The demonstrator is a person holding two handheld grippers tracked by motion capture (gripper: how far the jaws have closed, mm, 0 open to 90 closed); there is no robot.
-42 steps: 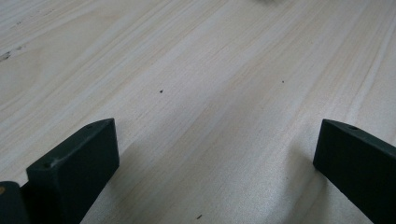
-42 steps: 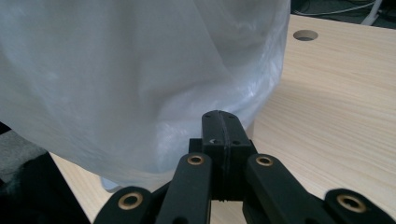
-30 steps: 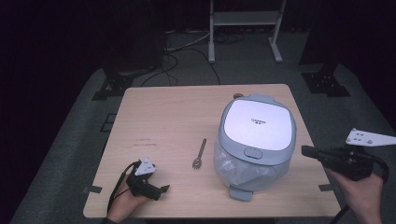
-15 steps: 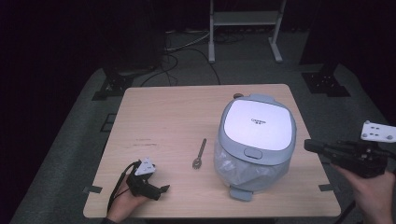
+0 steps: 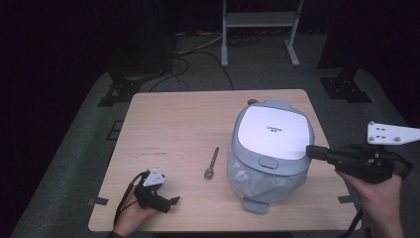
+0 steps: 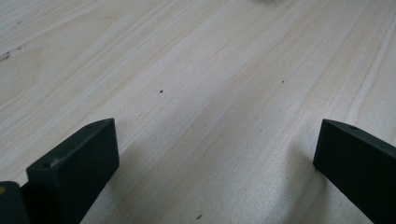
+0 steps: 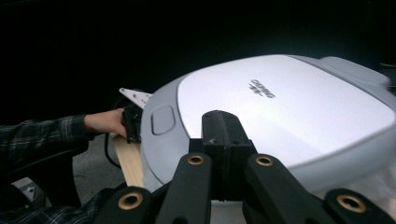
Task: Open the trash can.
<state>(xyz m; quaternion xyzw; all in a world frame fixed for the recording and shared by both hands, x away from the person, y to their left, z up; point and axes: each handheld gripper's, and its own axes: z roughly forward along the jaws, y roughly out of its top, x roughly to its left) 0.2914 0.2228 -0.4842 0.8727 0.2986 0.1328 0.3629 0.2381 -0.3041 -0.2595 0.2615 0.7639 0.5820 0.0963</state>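
Dark room, with a pale wooden surface point(image 5: 178, 129) lit in the middle of it and grey carpet around. Nearest, at about 7 o'clock on the surface, the left tool point(image 5: 163, 202) rests low on the wood in a hand, its jaws wide apart with nothing but bare grain between them in the left gripper view point(image 6: 210, 140). At 4 o'clock, off the surface's right edge, the right tool point(image 5: 313, 151) is held level in the other hand, jaws pressed together and holding nothing, its tip pointing at the cooker point(image 5: 270, 148) and just beside the lid's right rim; from the high view I cannot tell whether it touches. In the right gripper view the shut jaws point(image 7: 223, 135) aim across the white lid toward the latch button point(image 7: 162, 119). The cooker stands right of centre, lid down, with crinkled clear plastic around its lower body. A spoon point(image 5: 212, 163) lies just left of it, untouched, well apart from both tools. My reading: the work is barely begun, with the lid not yet opened, the button unpressed and the spoon unused, so pressing the latch and raising the lid remain. A small dark logo point(image 5: 274, 129) sits on the lid; its letters are too blurred to read. Farther off stands a white frame point(image 5: 260, 22) with cables on the floor.
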